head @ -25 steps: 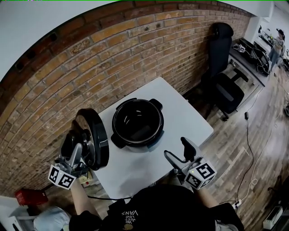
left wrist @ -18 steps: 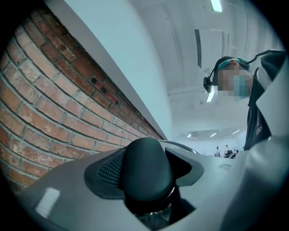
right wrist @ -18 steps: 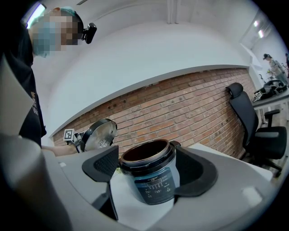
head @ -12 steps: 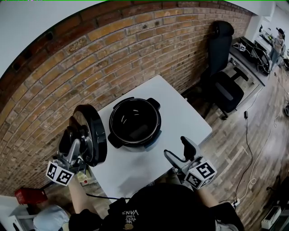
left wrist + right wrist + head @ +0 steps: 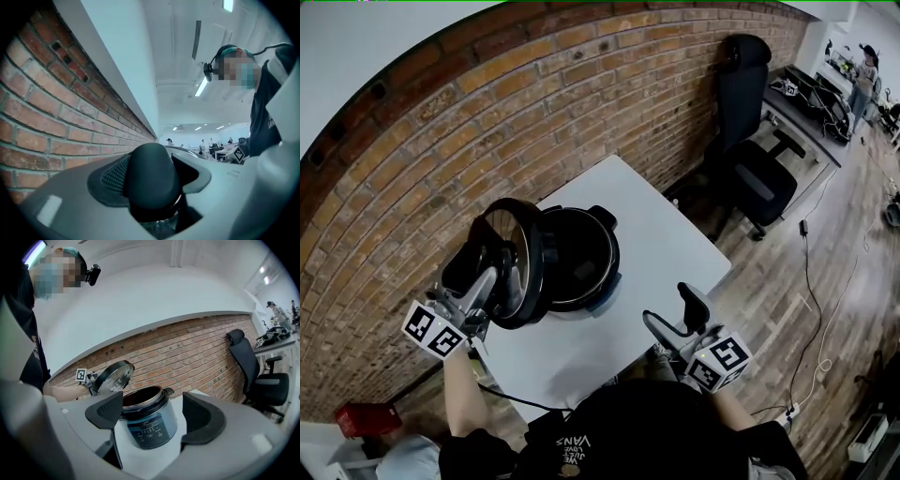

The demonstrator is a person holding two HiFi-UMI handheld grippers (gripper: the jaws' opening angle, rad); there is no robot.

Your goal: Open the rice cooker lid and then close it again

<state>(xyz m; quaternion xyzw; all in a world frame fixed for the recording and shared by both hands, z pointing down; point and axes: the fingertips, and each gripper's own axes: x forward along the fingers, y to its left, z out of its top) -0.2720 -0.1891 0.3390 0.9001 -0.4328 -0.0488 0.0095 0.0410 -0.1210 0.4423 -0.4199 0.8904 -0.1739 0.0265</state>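
The rice cooker [image 5: 581, 255] stands open on the white table [image 5: 675, 234], its dark inner pot showing. Its loose black lid [image 5: 520, 262] hangs on edge over the pot's left rim. My left gripper [image 5: 487, 272] is shut on the lid's black knob [image 5: 150, 168], which fills the space between the jaws in the left gripper view. My right gripper [image 5: 673, 309] stands open and empty near the table's front edge. In the right gripper view that gripper [image 5: 152, 412] faces the cooker [image 5: 147, 427] and its control panel, with the lid [image 5: 112, 376] tilted up at the back left.
A brick wall [image 5: 441, 141] runs close behind the table. A black office chair [image 5: 750, 159] stands to the right, with desks beyond it. A cable [image 5: 811, 281] trails over the wooden floor. A red box [image 5: 364, 417] lies on the floor at lower left.
My left gripper has carried the lid to the right, from beside the table's left edge to over the pot's left rim. The right gripper has hardly moved.
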